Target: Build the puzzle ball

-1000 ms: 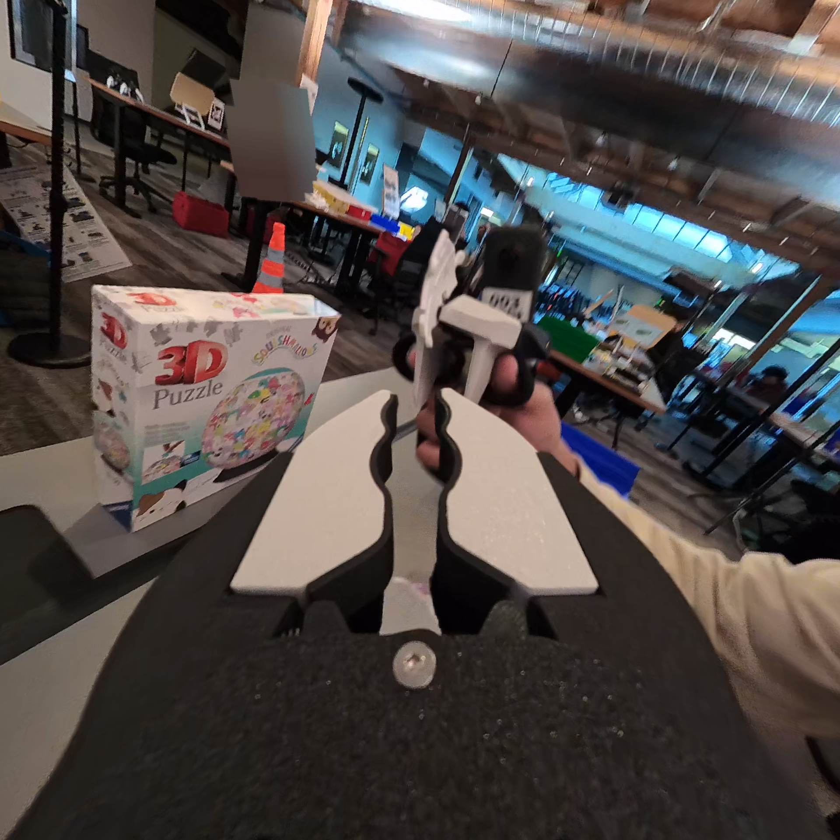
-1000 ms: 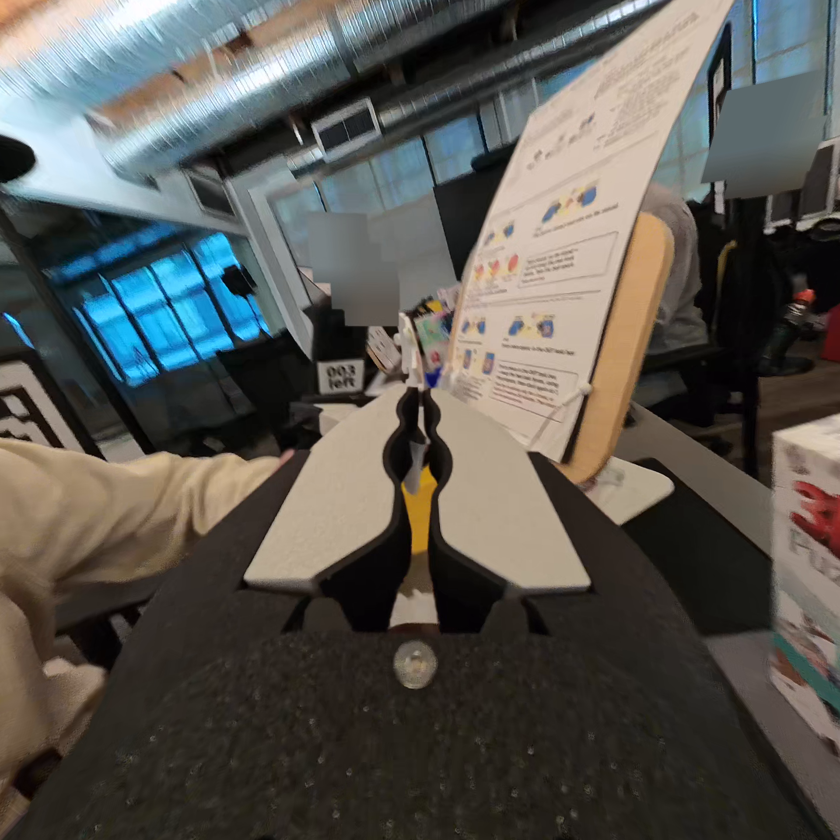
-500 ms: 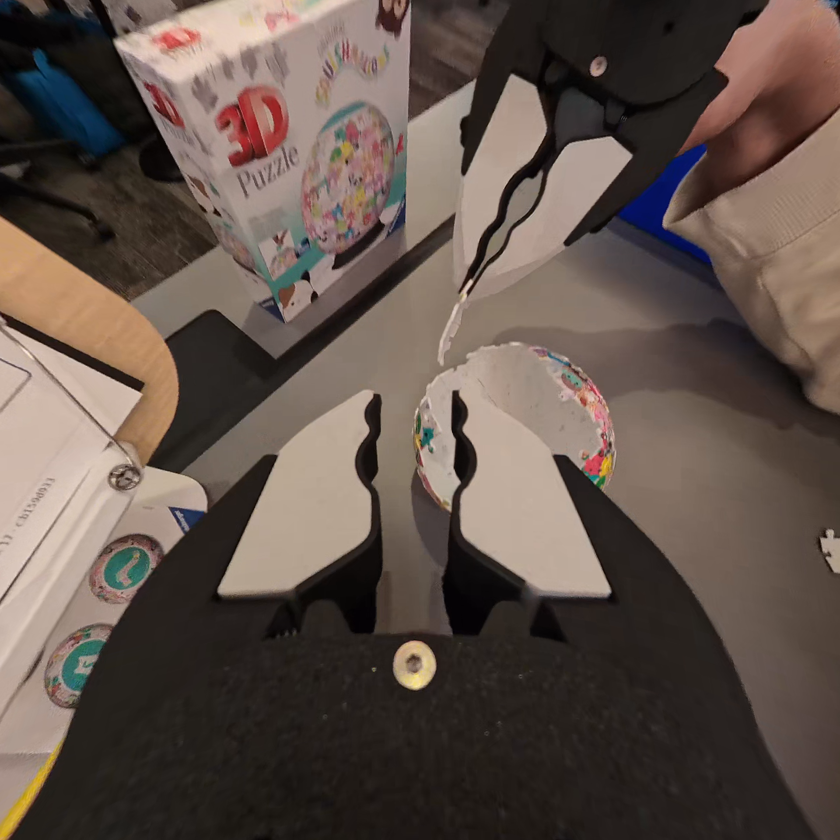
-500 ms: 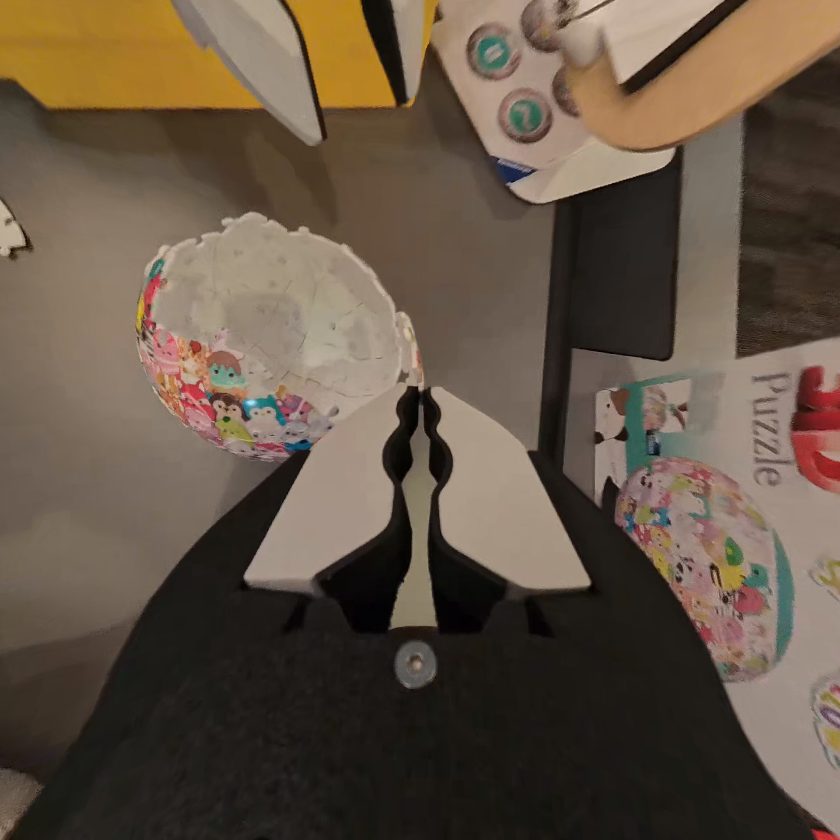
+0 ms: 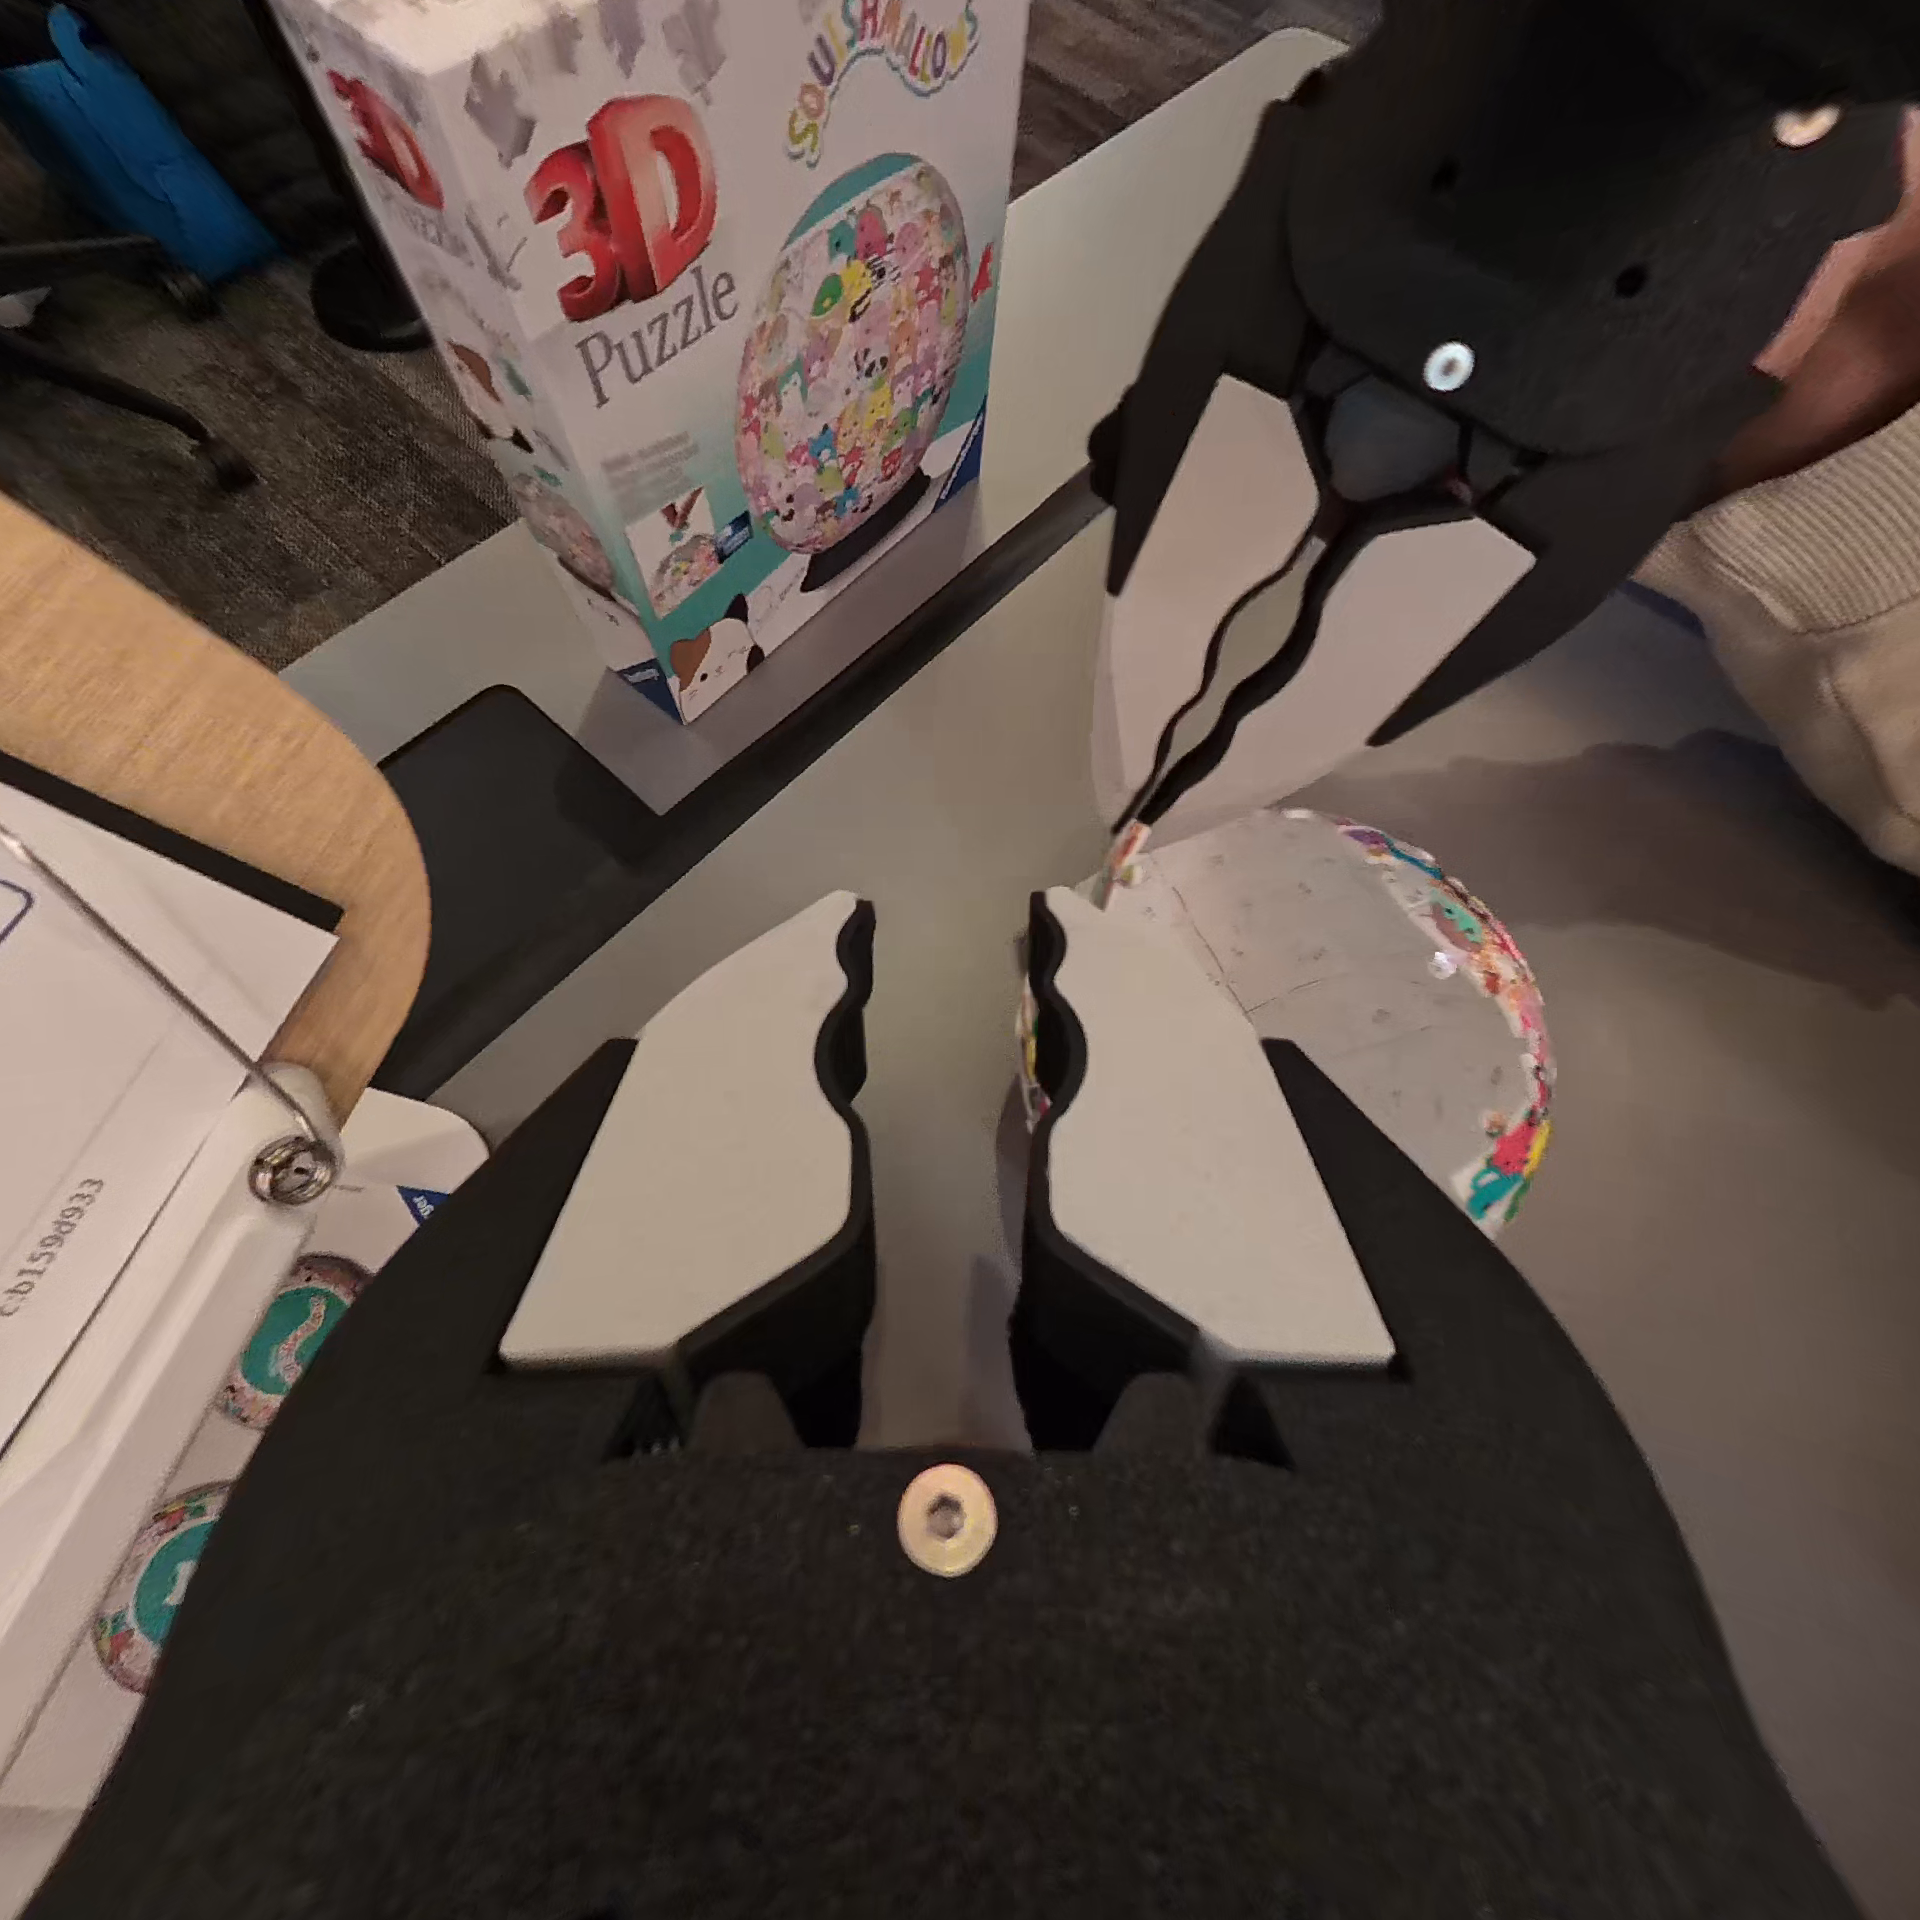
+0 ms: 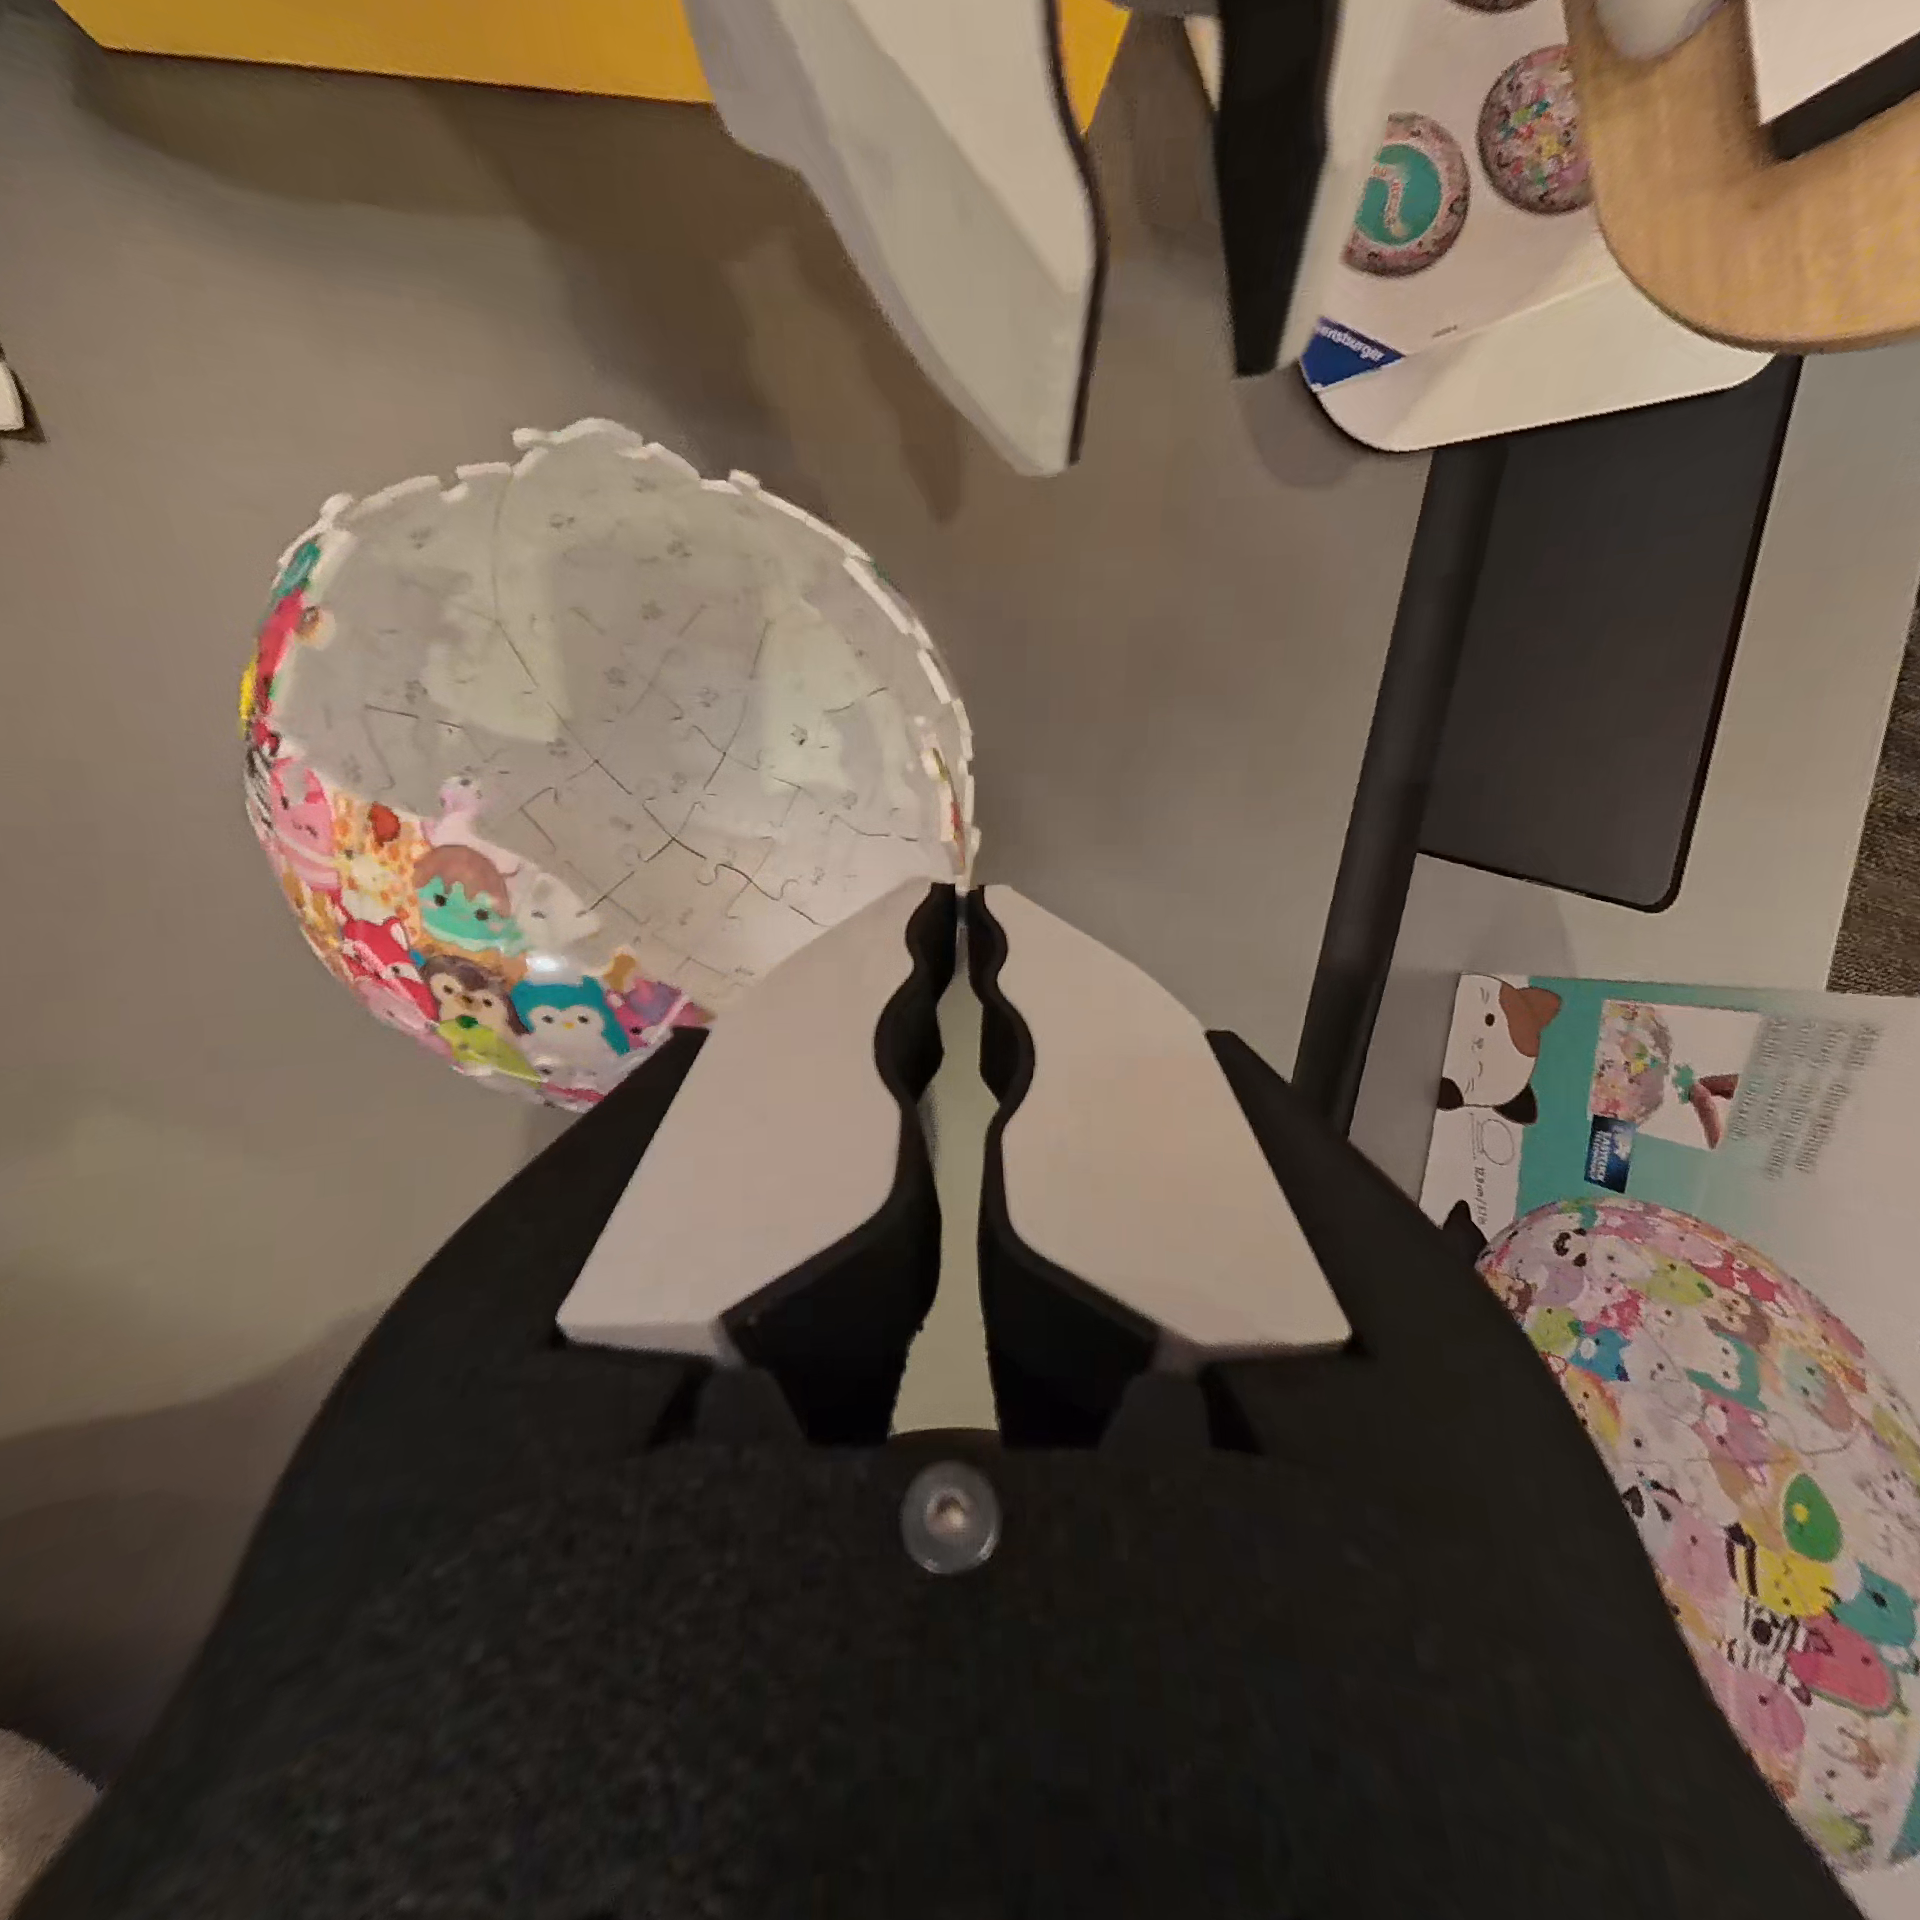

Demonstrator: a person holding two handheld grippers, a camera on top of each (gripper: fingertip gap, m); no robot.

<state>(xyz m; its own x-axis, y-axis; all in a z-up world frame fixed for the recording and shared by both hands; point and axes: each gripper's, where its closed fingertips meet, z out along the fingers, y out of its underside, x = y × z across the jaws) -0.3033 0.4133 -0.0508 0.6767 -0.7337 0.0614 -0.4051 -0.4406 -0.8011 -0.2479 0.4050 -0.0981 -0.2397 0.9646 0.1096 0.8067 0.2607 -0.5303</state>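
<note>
Now, left hand-held gripper (image 5: 943,925): fingers spread, nothing between them, just beside the ball's rim.
Right hand-held gripper (image 6: 958,891): clenched on a puzzle piece (image 5: 1127,862), piece tip at the ball's rim.
Puzzle ball (image 6: 582,758): half-built shell, open side up, on the grey tabletop (image 6: 156,312).
Puzzle box (image 5: 686,312): upright, behind the ball.

A half-built puzzle ball (image 6: 582,769) sits left of centre in the right wrist view, an open bowl tipped sideways, white inside, bright cartoon animals outside, its rim jagged. A small puzzle piece (image 5: 1127,862) stands edge-on at its rim, centre right in the left wrist view.
</note>
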